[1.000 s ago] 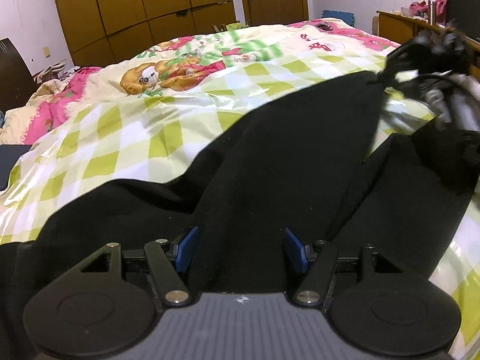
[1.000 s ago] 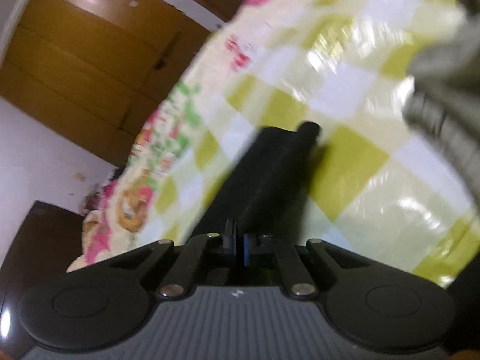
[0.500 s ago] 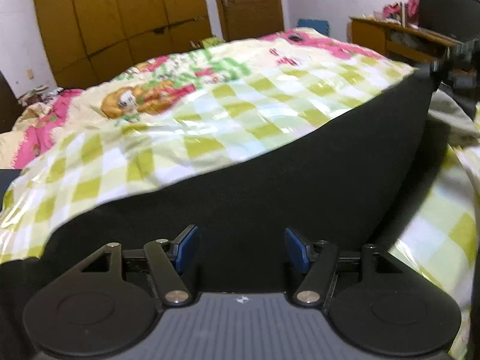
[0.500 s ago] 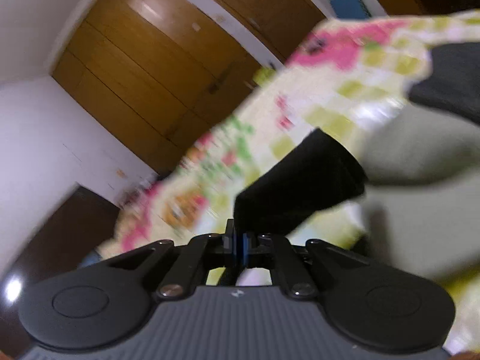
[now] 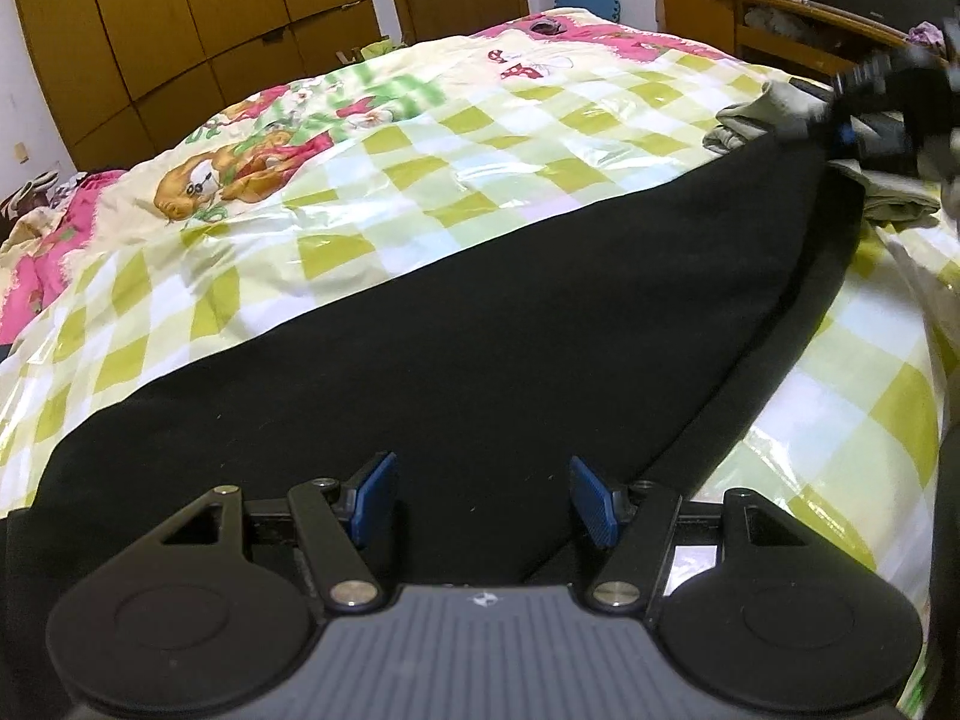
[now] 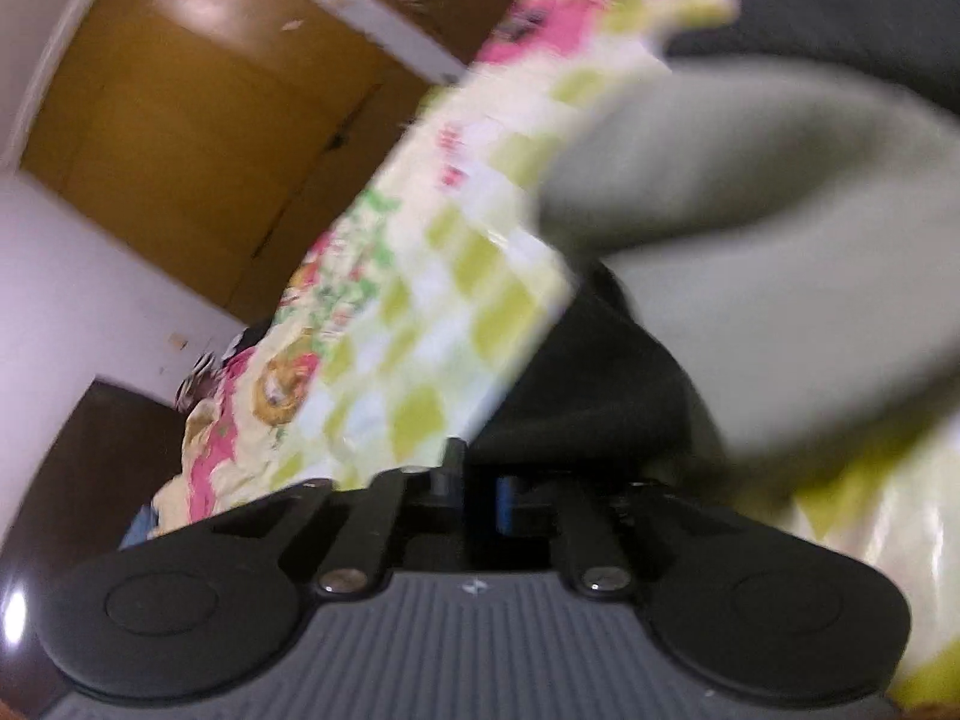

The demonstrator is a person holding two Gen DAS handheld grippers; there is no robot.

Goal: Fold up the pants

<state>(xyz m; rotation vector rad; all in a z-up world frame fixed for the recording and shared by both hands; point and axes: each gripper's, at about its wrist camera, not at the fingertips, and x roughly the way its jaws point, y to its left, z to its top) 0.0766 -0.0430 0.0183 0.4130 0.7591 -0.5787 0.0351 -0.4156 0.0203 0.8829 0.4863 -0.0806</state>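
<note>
The black pants (image 5: pixel 492 348) lie stretched across the checked bed cover, from my left gripper to the far right. My left gripper (image 5: pixel 483 498) is open, its blue pads (image 5: pixel 375 495) apart just above the near end of the pants. My right gripper (image 5: pixel 840 120) shows at the far right, holding the far end of the pants. In the blurred right wrist view the pants (image 6: pixel 588 384) bunch just ahead of my right gripper (image 6: pixel 480 495), whose jaws look a little apart around the cloth.
A grey-green garment (image 5: pixel 756 120) lies on the bed by the right gripper, filling the right wrist view (image 6: pixel 750 240). The bed cover (image 5: pixel 420 168) spreads far. Wooden wardrobes (image 5: pixel 180 30) and a desk (image 5: pixel 750 18) stand behind.
My right gripper pulled the far end of the pants out to the right, so the cloth went from folded and lifted to flat and stretched. Its jaws look slightly wider than before.
</note>
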